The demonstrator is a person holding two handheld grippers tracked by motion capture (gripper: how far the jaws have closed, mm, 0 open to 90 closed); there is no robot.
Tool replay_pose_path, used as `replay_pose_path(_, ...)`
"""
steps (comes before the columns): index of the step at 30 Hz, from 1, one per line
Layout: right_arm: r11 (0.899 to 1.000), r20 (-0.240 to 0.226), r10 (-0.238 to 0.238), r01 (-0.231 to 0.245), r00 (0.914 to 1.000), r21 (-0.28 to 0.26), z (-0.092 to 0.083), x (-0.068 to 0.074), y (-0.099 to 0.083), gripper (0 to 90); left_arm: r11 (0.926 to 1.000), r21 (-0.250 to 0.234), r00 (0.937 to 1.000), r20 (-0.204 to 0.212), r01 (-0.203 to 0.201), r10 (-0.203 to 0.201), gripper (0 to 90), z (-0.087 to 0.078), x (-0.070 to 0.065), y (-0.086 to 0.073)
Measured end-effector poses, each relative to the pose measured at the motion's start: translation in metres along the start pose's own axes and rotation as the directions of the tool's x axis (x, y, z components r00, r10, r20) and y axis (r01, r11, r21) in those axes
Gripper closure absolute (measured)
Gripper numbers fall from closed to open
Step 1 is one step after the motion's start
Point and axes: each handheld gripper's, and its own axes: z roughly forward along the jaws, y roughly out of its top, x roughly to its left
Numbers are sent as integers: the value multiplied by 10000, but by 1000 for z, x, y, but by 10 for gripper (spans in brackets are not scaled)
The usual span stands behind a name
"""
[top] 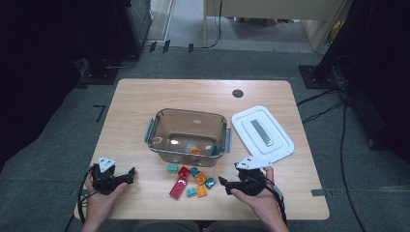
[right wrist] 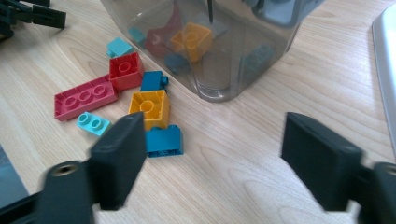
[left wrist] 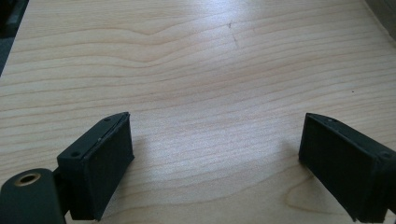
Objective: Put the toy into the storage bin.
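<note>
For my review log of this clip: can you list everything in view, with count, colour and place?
table: one, light wood, under everything
container: one, clear brownish with grey side latches, table centre
bricks in container: at least one orange, a teal one by the right wall; exact count unclear
lid: one, white with a grey handle, flat on the table right of the container
loose bricks: about eight, red, orange, teal and light turquoise, in front of the container
long red brick: one, at the cluster's near left
cables: several, black, on the grey floor to the right
left gripper: one, black, fingers apart over bare table left of the bricks
right gripper: one, black, fingers apart, nothing between them, right of the bricks
</note>
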Motion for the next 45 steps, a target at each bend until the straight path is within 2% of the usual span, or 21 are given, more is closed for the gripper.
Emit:
replay_pose_path(5,9999,-129,131,-131,9998,29,10,2,-9,341,10000,-2,10000,-1,-4,4,99,0,0,0)
replay_pose_path(13,9995,-273,61,-52,9996,315,26,9,-17,356,10000,1,10000,9,-10,10,99,0,0,0)
replay_pose_path(23,9983,-461,-310,332,9985,484,41,19,-21,369,10000,0,10000,13,-14,14,99,0,0,0)
replay_pose_path(24,9968,-454,-440,469,9980,648,46,23,-23,379,10000,1,10000,14,-14,14,99,0,0,0)
replay_pose_path(27,9949,-223,-731,744,9971,673,54,28,-25,412,10000,1,10000,14,-17,17,99,0,0,0)
replay_pose_path(31,9942,-176,-816,826,9965,695,59,31,-27,460,10000,-1,10000,14,-13,13,99,0,0,0)
replay_pose_path(34,9914,4,-1159,1156,9933,610,60,32,-28,528,10000,0,10000,14,-16,16,99,0,0,0)
replay_pose_path(38,9890,178,-1383,1371,9902,560,59,32,-30,598,10000,0,10000,13,-14,14,99,0,0,0)
replay_pose_path(45,9922,61,-1147,1143,9934,505,50,25,-28,600,10000,0,10000,15,-15,15,99,0,0,0)
